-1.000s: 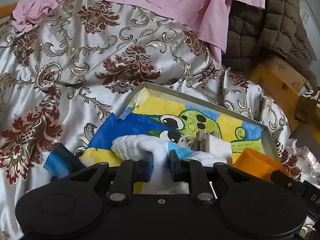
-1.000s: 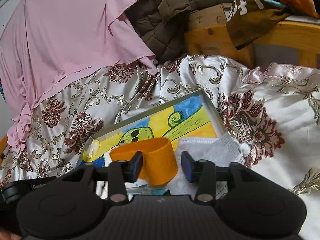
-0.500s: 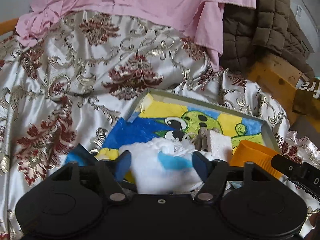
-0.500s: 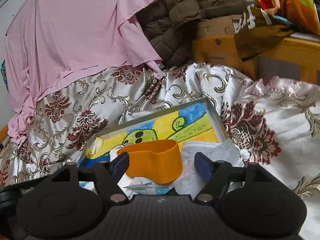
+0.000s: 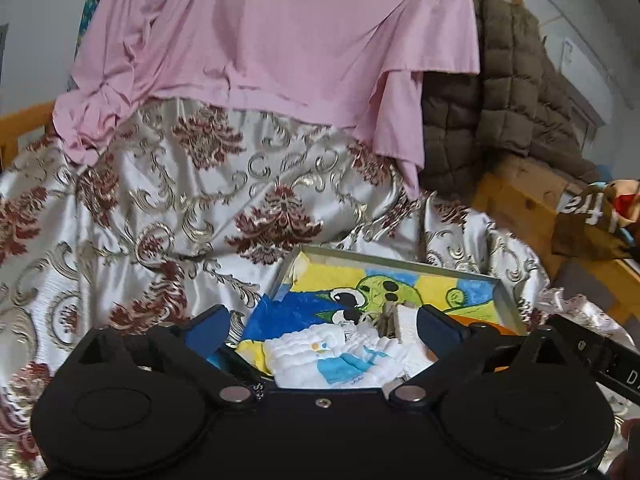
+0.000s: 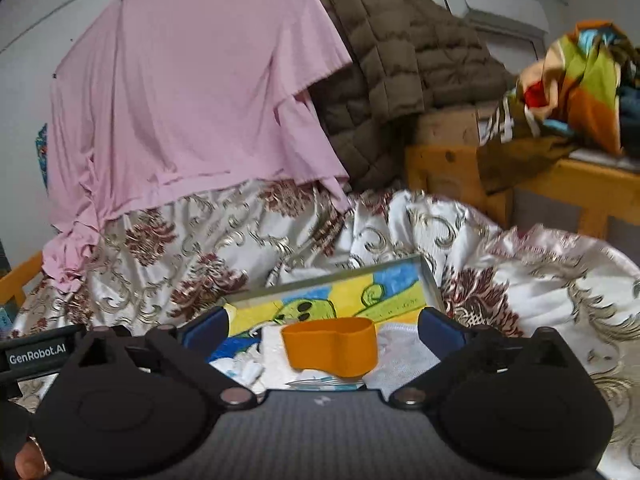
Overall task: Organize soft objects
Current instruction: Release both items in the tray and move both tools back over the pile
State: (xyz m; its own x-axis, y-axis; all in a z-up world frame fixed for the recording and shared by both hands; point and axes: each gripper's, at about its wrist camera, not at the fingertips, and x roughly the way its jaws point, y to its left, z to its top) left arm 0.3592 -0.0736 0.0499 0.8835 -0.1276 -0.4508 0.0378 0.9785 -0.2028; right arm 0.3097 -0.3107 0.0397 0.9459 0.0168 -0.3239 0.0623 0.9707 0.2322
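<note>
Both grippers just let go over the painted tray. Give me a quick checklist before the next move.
1. Left gripper clear of the white and blue cloth: ok, jaws opening, pads off it.
2. Right gripper clear of the orange band: ok, jaws opening, gaps both sides.
3. Cloth inside the painted tray: ok.
4. Band resting over the tray: ok.
5. White mesh cloth fully inside the tray: cannot tell.

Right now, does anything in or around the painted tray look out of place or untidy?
Yes. The orange band sits loosely on the heaped cloths, and the white and blue cloth lies crumpled, not folded. The painted tray sits tilted on the rumpled satin bedspread. Nothing looks spilled or damaged.
</note>
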